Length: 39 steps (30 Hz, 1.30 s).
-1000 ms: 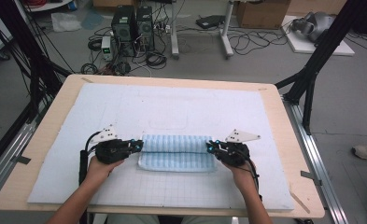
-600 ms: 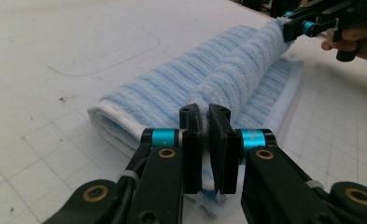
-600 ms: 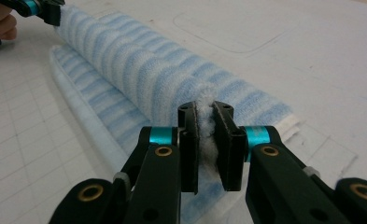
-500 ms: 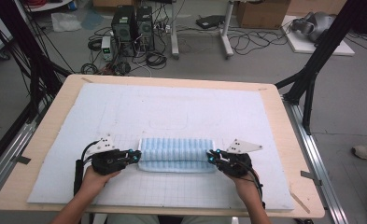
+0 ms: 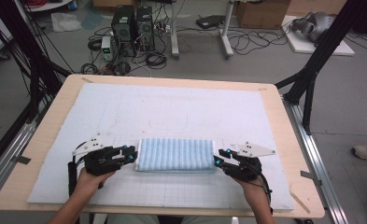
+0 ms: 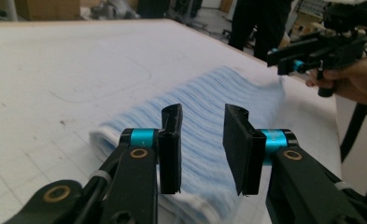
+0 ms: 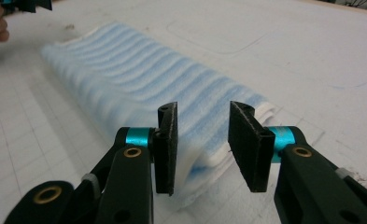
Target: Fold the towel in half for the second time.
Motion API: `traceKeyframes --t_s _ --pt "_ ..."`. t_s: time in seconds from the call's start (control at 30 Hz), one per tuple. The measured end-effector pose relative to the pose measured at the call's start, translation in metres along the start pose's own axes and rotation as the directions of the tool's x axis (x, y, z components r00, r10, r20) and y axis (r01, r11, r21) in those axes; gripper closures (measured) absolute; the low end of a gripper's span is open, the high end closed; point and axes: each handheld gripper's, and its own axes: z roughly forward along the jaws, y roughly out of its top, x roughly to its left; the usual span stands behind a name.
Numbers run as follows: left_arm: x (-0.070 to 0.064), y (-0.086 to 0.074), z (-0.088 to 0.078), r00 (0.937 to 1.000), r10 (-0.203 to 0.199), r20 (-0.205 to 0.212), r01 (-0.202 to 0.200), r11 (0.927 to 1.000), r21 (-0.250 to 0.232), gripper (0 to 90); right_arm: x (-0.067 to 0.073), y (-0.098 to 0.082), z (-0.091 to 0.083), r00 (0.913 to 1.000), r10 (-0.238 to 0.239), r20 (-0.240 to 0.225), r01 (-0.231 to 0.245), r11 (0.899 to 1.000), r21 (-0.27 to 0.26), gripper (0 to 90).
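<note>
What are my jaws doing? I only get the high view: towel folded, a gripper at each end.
Observer: The left gripper is open, jaws astride the towel end without pinching it.
Operator: And the right?
Observer: The right gripper is open too, a clear gap between its jaws.
Operator: Is the fold tidy at that end?
Observer: The layers are stacked, white edge showing beneath the blue stripes.

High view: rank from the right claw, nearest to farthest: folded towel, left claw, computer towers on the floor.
From the right claw:
1. Folded towel, its right end just beside the claw's tips, table front.
2. Left claw, at the towel's opposite, left end.
3. Computer towers, on the floor beyond the table's far edge, left of centre.
</note>
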Motion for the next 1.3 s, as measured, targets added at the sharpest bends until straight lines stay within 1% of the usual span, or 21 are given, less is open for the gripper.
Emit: traceKeyframes --t_s 0.07,0.13,0.2,0.27,0.3,0.43,0.47,0.53,0.57,0.67,0.73,0.77,0.83,0.9,0.97,1.03,1.07,1.1,1.17,1.23,1.3 --pt "0.001 0.000 0.004 0.9997 -0.007 -0.025 0.007 1.0000 0.002 64.9 0.002 0.001 0.002 1.0000 -0.002 0.001 0.002 1.000 -0.001 62.6" --pt "0.003 -0.001 0.010 0.9985 -0.001 -0.055 0.003 0.9995 0.030 63.4 0.004 0.002 0.008 0.9999 -0.011 0.000 0.011 1.000 0.012 61.8" --pt "0.005 -0.002 0.018 0.9946 0.004 -0.104 0.003 0.9977 0.068 60.4 0.006 0.003 0.015 0.9999 -0.012 0.007 0.011 1.000 0.028 59.6" --pt "0.010 -0.001 0.025 0.9905 0.014 -0.137 0.000 0.9951 0.099 58.1 0.007 0.006 0.021 0.9993 -0.018 0.033 0.017 0.999 0.042 58.0" --pt "0.013 -0.001 0.028 0.9875 0.005 -0.157 0.012 0.9948 0.102 57.0 0.006 0.007 0.023 0.9988 -0.023 0.043 0.021 0.999 0.045 57.0" --pt "0.022 0.002 0.035 0.9765 0.004 -0.215 0.023 0.9922 0.122 55.5 0.000 0.010 0.031 0.9957 -0.004 0.092 0.000 0.999 0.051 56.3" --pt "0.024 0.002 0.037 0.9759 -0.006 -0.218 0.036 0.9909 0.130 55.5 -0.002 0.010 0.033 0.9940 -0.006 0.109 0.000 0.998 0.061 57.8" --pt "0.026 0.002 0.042 0.9742 0.006 -0.226 0.034 0.9841 0.174 59.1 -0.006 0.010 0.038 0.9946 -0.001 0.104 -0.008 0.996 0.086 61.4" --pt "0.026 0.002 0.044 0.9732 0.012 -0.230 0.032 0.9811 0.191 63.0 -0.007 0.009 0.042 0.9953 -0.005 0.097 -0.005 0.995 0.100 62.4" --pt "0.025 0.001 0.052 0.9720 0.045 -0.230 0.014 0.9690 0.247 74.7 -0.007 0.008 0.053 0.9940 -0.041 0.102 0.024 0.986 0.165 67.1" --pt "0.025 0.000 0.059 0.9671 0.077 -0.242 -0.003 0.9566 0.291 80.3 -0.008 0.006 0.059 0.9931 -0.045 0.109 0.024 0.982 0.189 68.3" --pt "0.026 -0.001 0.062 0.9629 0.093 -0.254 -0.012 0.9531 0.303 81.9 -0.009 0.006 0.061 0.9923 -0.042 0.116 0.019 0.981 0.193 68.3" --pt "0.027 -0.002 0.067 0.9554 0.103 -0.277 -0.011 0.9488 0.316 82.6 -0.012 0.006 0.064 0.9910 -0.031 0.130 0.006 0.982 0.187 68.3" --pt "0.028 0.000 0.069 0.9476 0.111 -0.300 -0.011 0.9493 0.314 82.5 -0.012 0.006 0.066 0.9890 -0.026 0.146 -0.001 0.983 0.185 67.0" --pt "0.028 0.001 0.070 0.9430 0.109 -0.314 -0.005 0.9491 0.315 80.8 -0.011 0.006 0.067 0.9882 -0.018 0.152 -0.011 0.982 0.186 65.6" --pt "0.028 0.002 0.068 0.9424 0.109 -0.316 -0.007 0.9510 0.309 78.2 -0.010 0.007 0.065 0.9872 -0.022 0.158 -0.007 0.984 0.176 63.9" --pt "0.027 0.003 0.065 0.9435 0.101 -0.316 -0.006 0.9571 0.290 74.0 -0.011 0.008 0.063 0.9875 -0.018 0.157 -0.006 0.988 0.156 63.9" --pt "0.027 0.005 0.063 0.9482 0.087 -0.306 -0.006 0.9663 0.257 69.4 -0.010 0.010 0.060 0.9890 -0.007 0.147 -0.013 0.991 0.132 63.9" --pt "0.028 0.007 0.058 0.9594 0.062 -0.275 -0.009 0.9816 0.191 66.9 -0.011 0.012 0.056 0.9906 0.005 0.137 -0.019 0.994 0.103 64.6" --pt "0.030 0.008 0.057 0.9697 0.052 -0.239 -0.017 0.9889 0.148 66.7 -0.013 0.013 0.056 0.9919 0.014 0.126 -0.026 0.995 0.092 67.5" --pt "0.033 0.006 0.060 0.9760 0.053 -0.211 -0.023 0.9895 0.143 68.9 -0.015 0.014 0.061 0.9943 0.009 0.107 -0.020 0.994 0.103 70.9"
